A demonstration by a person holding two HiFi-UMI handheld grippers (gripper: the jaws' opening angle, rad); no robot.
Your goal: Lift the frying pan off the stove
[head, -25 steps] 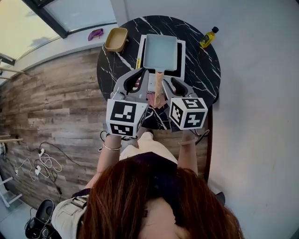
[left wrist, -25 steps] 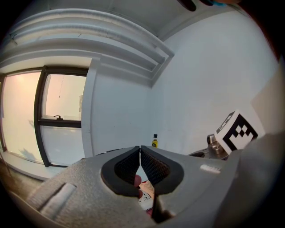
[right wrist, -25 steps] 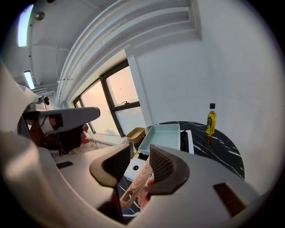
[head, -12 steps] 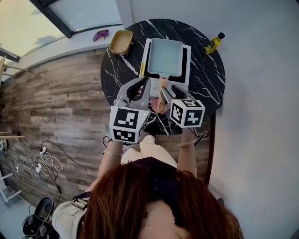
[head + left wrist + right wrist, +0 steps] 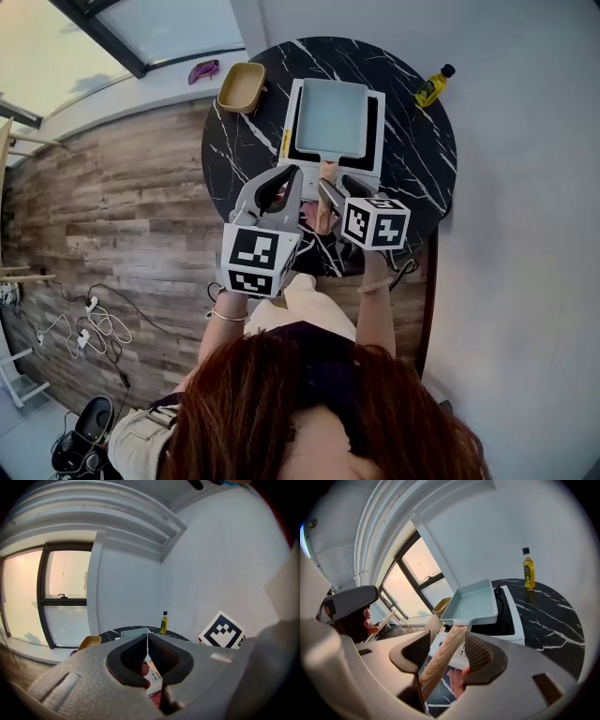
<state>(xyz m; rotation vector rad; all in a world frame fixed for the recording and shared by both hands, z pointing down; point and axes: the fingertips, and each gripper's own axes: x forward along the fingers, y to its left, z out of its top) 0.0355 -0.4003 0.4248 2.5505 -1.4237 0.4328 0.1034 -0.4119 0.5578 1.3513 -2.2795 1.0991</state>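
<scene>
Black marble surface [image 5: 422,169], head view: the stove [image 5: 374,122] carries the frying pan [image 5: 330,117], its wooden handle [image 5: 325,175] toward 6 o'clock. Left gripper view: my left tongs [image 5: 148,644] are clenched, empty. Right gripper view: my right tongs [image 5: 447,652] are opening, released, the handle between them.

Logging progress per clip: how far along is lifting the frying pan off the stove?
Done: the right gripper has its fingers either side of the wooden handle. In hand: the fingers are opening, not clamped. Left: grip, then lift the frying pan, which sits on the stove.
</scene>
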